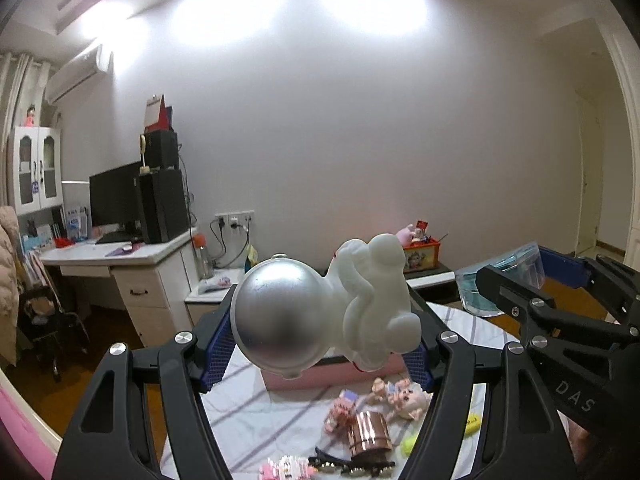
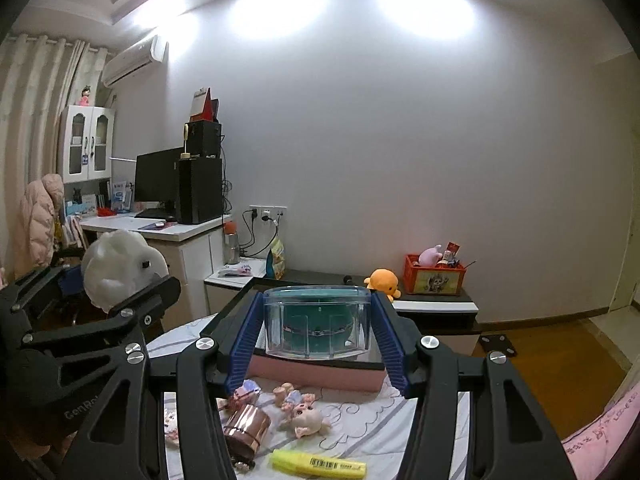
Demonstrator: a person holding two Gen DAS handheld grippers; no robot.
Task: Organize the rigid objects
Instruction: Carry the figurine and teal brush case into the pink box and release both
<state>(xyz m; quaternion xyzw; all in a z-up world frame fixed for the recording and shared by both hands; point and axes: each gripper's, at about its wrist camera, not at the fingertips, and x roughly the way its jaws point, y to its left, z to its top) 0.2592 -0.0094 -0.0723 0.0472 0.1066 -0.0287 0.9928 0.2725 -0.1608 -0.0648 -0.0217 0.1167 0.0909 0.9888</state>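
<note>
Astronaut figure (image 1: 340, 304), white body, silver dome helmet, clamped in left gripper (image 1: 320, 344); clear box (image 2: 317, 322), teal inside, clamped in right gripper (image 2: 316, 344).

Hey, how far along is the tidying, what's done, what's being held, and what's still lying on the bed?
Nothing looks put away yet. In hand: the left gripper holds the white astronaut figure, and the right gripper holds the clear box, both lifted above the bed. Left: the copper cup, doll, yellow highlighter and hair clips lie loose on the sheet.
</note>
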